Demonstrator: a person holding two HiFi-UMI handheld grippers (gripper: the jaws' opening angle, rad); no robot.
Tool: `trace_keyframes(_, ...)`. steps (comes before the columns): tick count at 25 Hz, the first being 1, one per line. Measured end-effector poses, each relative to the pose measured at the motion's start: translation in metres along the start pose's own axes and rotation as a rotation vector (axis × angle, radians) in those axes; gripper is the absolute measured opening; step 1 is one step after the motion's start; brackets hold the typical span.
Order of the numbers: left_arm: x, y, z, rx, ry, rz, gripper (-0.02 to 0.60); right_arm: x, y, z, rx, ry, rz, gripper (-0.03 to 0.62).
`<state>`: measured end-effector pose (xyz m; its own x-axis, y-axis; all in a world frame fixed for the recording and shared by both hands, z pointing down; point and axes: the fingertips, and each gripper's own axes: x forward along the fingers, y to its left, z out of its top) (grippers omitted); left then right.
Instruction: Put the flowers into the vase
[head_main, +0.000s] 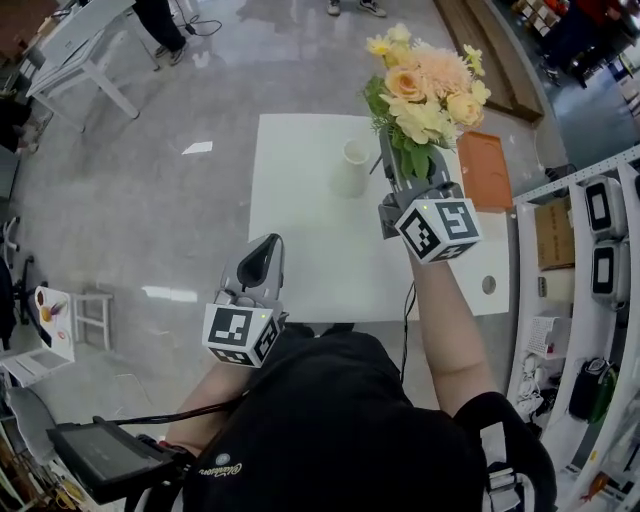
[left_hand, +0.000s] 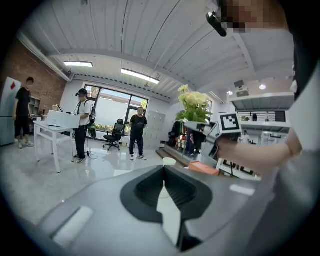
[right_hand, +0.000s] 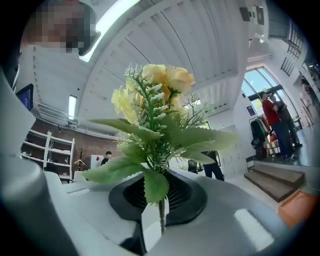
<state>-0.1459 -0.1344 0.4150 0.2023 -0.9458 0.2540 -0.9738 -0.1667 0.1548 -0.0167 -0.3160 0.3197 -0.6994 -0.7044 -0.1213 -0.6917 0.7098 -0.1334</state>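
Right gripper's (right_hand: 161, 220) jaws pinch the flowers (right_hand: 152, 107) low on their thin stems, probably the best hold for a light, top-heavy bunch; left gripper's (left_hand: 163, 172) jaws together, empty.

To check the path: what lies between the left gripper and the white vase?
Only bare white table, as the head view shows, lies between the left gripper and the vase. The flowers sit in the right gripper, off that line.
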Motion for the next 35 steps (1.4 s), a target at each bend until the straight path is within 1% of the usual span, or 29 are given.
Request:
trace_keyframes(3, -0.003, 0.007, 0.001, -0.002, -0.002, 0.012, 0.008, 0.023, 0.006, 0.017, -0.022, -0.053, 0.016, 0.046)
trace_keyframes(5, -0.004, 0.011, 0.002, -0.003, -0.004, 0.017, 0.008, 0.033, 0.005, 0.020, -0.034, -0.065, 0.010, 0.048)
trace_keyframes(7, -0.006, 0.016, 0.001, -0.004, -0.004, 0.024, 0.008, 0.039, 0.005, 0.016, -0.036, -0.063, 0.002, 0.048)
trace_keyframes(10, -0.006, 0.026, -0.001, -0.009, 0.000, 0.033, 0.008, 0.046, 0.005, -0.003, -0.021, -0.045, -0.003, 0.048)
trace_keyframes(13, -0.001, 0.029, -0.001, -0.014, 0.009, 0.036, 0.008, 0.051, -0.001, -0.031, -0.012, -0.009, -0.008, 0.046)
trace_keyframes(19, 0.004, 0.028, -0.002, -0.009, 0.019, 0.053, 0.008, 0.047, -0.016, -0.080, -0.035, 0.067, -0.034, 0.047)
trace_keyframes(25, 0.005, 0.033, -0.008, -0.029, 0.034, 0.059, 0.008, 0.045, -0.020, -0.128, -0.064, 0.174, -0.060, 0.046)
trace_keyframes(30, 0.005, 0.033, -0.011, -0.031, 0.037, 0.063, 0.008, 0.041, -0.024, -0.153, -0.082, 0.257, -0.072, 0.048)
trace_keyframes(35, 0.009, 0.033, -0.011, -0.033, 0.039, 0.059, 0.008, 0.042, -0.026, -0.164, -0.112, 0.316, -0.068, 0.049)
